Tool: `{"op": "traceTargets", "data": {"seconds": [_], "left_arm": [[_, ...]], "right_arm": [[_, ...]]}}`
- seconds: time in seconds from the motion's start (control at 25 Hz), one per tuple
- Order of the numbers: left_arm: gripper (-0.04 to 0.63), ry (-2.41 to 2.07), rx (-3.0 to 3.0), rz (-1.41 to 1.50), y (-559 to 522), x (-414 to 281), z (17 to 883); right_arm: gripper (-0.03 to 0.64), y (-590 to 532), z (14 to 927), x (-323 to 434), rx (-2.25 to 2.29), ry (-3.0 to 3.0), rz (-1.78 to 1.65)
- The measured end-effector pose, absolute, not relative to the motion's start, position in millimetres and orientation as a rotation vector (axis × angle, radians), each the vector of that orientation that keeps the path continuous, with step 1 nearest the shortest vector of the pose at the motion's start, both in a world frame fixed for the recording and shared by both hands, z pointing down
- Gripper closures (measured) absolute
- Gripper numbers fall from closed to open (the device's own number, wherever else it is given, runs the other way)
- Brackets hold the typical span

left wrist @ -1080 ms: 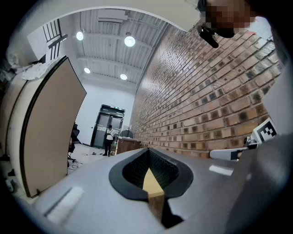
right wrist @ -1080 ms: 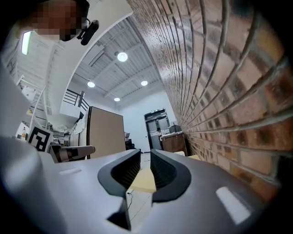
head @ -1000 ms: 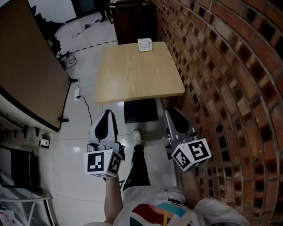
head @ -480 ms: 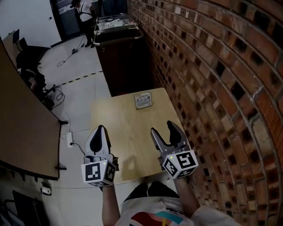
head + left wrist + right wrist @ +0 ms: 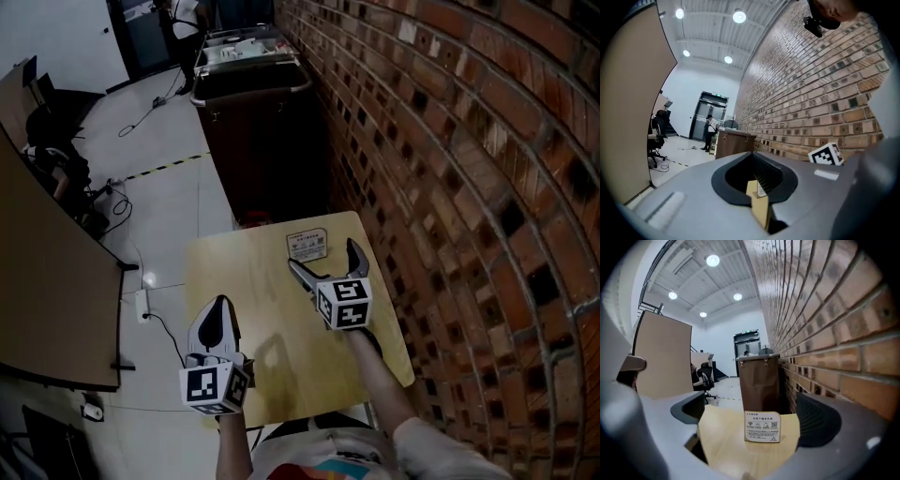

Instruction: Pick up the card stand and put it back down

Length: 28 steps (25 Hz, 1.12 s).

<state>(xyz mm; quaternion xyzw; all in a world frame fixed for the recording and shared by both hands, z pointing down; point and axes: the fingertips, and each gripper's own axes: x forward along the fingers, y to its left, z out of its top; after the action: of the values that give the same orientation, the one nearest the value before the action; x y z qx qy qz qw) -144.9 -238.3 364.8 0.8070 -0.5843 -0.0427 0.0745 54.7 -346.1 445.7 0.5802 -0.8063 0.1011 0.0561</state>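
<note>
A small white card stand (image 5: 307, 245) stands upright at the far edge of the light wooden table (image 5: 244, 309). My right gripper (image 5: 325, 258) is just short of it, jaws opening wide. In the right gripper view the card stand (image 5: 762, 426) sits ahead between the two dark pads (image 5: 818, 420), and neither pad touches it. My left gripper (image 5: 217, 317) hangs over the table's near left part, jaws together and nothing held. The left gripper view shows only a sliver of table through its closed jaws.
A brick wall (image 5: 450, 187) runs close along the table's right side. A dark brown cabinet (image 5: 253, 141) stands right behind the table's far edge. A large wooden panel (image 5: 47, 281) lies to the left across the pale floor. A person (image 5: 183, 14) stands far back.
The right gripper has reached forward over the table to the card stand and its jaws have spread apart. The table has come much closer in view. The left gripper stays shut.
</note>
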Motion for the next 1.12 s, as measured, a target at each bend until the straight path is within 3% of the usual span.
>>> {"op": "traceTargets", "data": {"seconds": [0.4,1.12], "left_arm": [[0.591,-1.802,2.27,-0.004,-261,-181,414],[0.591,-1.808,2.187,0.02,-279,-190,445]], "right_arm": [[0.04,-453,568,52,1.744,-2.131,0.52],[0.041,-475,592,49,1.774,-2.133,0.499]]}}
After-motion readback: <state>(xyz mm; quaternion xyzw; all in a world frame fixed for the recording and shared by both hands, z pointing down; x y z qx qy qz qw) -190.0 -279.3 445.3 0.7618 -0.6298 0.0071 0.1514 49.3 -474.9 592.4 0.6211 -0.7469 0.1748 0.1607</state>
